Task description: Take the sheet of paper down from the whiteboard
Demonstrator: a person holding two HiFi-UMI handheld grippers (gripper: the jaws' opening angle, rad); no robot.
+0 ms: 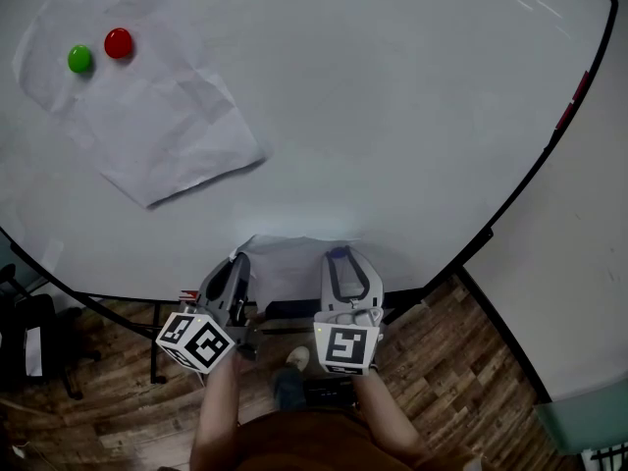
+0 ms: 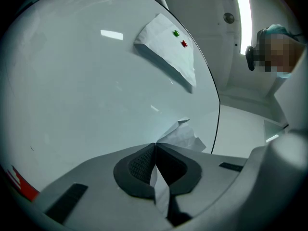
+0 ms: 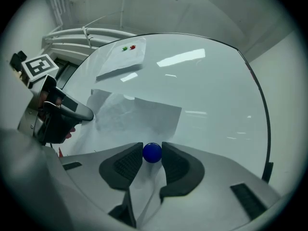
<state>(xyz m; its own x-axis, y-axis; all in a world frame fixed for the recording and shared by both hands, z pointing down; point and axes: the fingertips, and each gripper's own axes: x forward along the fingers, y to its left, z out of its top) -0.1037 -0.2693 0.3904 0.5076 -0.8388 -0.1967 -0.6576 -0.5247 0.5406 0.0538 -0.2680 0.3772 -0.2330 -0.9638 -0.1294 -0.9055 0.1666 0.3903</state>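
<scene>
Two forearms (image 1: 218,410) reach up from the bottom of the head view, side by side over a wooden floor (image 1: 461,361). Each carries a gripper that points nearly level at the whiteboard (image 1: 412,116).

The left gripper (image 2: 155,154) has its jaws pressed together on the edge of the lower sheet of paper (image 2: 184,136), which runs between the pads and out below them. The right gripper (image 3: 153,159) stands just beside it. Its jaws are held wide, clamped on a round blue magnet (image 3: 152,152), one pad against each side. The same sheet lies under and ahead of those jaws.

That sheet sits low on the board's middle, creased and bulging off the surface. Its bottom part is hidden behind the two grippers, and I cannot tell whether the magnet touches the board.

Further up and to the left, well apart, an upper sheet (image 1: 167,126) lies crumpled against the board under a green magnet (image 1: 79,59) and a red magnet (image 1: 119,43), set close together near its top corner.

The board's top and left run out of the head view. A small red mark (image 1: 573,101) on its right rim is too small to make out.
</scene>
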